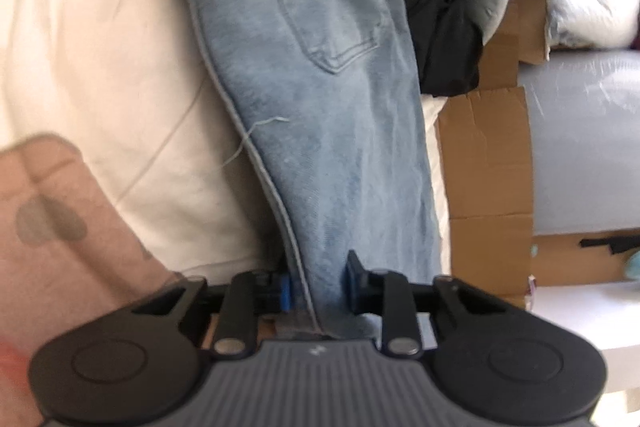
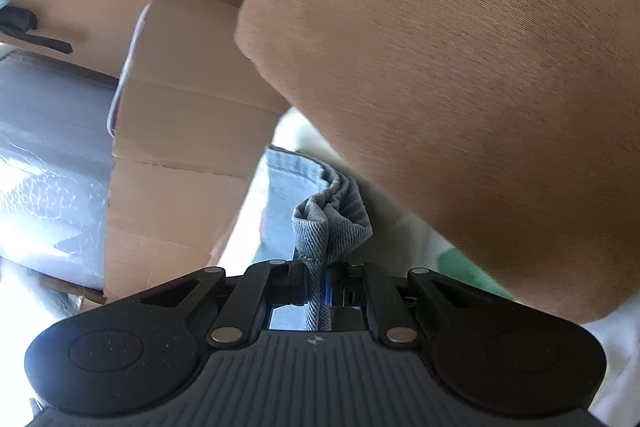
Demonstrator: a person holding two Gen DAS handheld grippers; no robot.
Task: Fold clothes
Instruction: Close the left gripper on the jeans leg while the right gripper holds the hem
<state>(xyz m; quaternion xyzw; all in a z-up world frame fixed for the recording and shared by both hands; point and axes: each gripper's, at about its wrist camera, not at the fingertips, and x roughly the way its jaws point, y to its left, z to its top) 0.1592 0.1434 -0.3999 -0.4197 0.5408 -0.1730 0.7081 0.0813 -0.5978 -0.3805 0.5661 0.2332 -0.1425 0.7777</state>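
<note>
- Jeans [image 1: 320, 75] of light blue denim hang in front of a cream bedding [image 1: 100, 67], with 1 back pocket facing the left wrist camera.
- The left gripper [image 1: 318, 283] has its 2 blue pads on both sides of the denim, which passes between them; the pads look clamped on it.
- The right gripper [image 2: 320, 283] is closed on a bunched hem of the jeans.
- A cardboard box [image 1: 488, 155] stands just beside the jeans.
- A brown cloth [image 2: 460, 67] fills the upper right of the right wrist view.

Brown cloth is blocking the right wrist view

A smooth brown fabric mass [image 2: 460, 107] is hiding most of the light-blue denim jeans [image 2: 332, 219]; blurring is obscuring the pinkish patterned cloth [image 1: 52, 219].
</note>
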